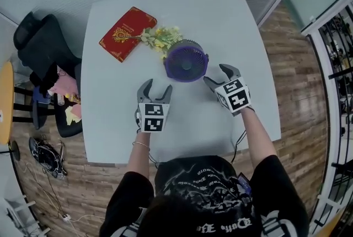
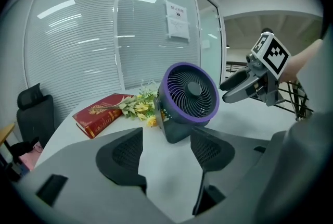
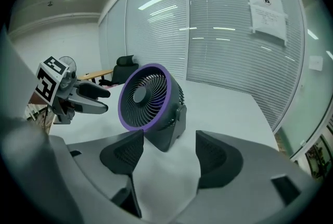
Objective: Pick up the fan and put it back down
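A small desk fan (image 1: pixel 186 60) with a purple ring and dark grey body stands upright on the white table (image 1: pixel 231 21). In the left gripper view the fan (image 2: pixel 188 100) faces me just beyond my jaws; in the right gripper view the fan (image 3: pixel 151 103) stands ahead and slightly left. My left gripper (image 1: pixel 155 89) is open, short of the fan on its near left. My right gripper (image 1: pixel 217 75) is open at the fan's right side, not touching it. Nothing lies between either pair of jaws. Each gripper shows in the other's view: the right gripper (image 2: pixel 244 84) and the left gripper (image 3: pixel 88 100).
A red book (image 1: pixel 127 33) lies at the table's back left, with a bunch of yellow flowers (image 1: pixel 161 38) between it and the fan. A black office chair (image 1: pixel 41 48) stands left of the table. Glass walls with blinds (image 2: pixel 104 35) close off the far side.
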Motion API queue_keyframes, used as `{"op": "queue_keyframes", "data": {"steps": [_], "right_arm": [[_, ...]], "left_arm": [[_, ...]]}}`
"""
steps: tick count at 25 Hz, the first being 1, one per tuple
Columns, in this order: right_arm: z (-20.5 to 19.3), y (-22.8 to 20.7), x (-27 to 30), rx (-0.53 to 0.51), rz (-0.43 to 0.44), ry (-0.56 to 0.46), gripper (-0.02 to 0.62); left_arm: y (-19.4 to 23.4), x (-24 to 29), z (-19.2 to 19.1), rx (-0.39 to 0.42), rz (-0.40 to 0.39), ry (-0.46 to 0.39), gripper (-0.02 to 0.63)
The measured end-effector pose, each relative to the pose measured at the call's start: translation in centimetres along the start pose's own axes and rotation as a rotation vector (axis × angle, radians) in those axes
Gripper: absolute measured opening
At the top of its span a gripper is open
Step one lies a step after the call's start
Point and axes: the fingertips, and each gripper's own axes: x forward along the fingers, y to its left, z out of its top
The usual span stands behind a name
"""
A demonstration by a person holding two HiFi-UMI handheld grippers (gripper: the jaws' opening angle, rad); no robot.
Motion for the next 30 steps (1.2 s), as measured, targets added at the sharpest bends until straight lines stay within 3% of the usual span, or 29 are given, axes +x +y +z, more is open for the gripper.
{"op": "queue_keyframes", "data": {"steps": [15, 26, 30], "right_arm": [[-1.1, -1.6, 5.4, 0.012, 0.038, 0.032, 0.313], [-1.9, -1.6, 9.1, 0.024, 0.079, 0.047, 0.308], [-1.8, -1.9, 10.1, 0.017, 0.091, 0.043, 0.305]], "left_arm": [[0.7, 6.1, -2.0, -0.044, 0.014, 0.046, 0.308], [1.5, 9.0, -2.3, -0.090, 0.030, 0.018, 0.305], [1.8, 10.0, -1.5, -0.065, 0.042, -0.026, 0.295]]}}
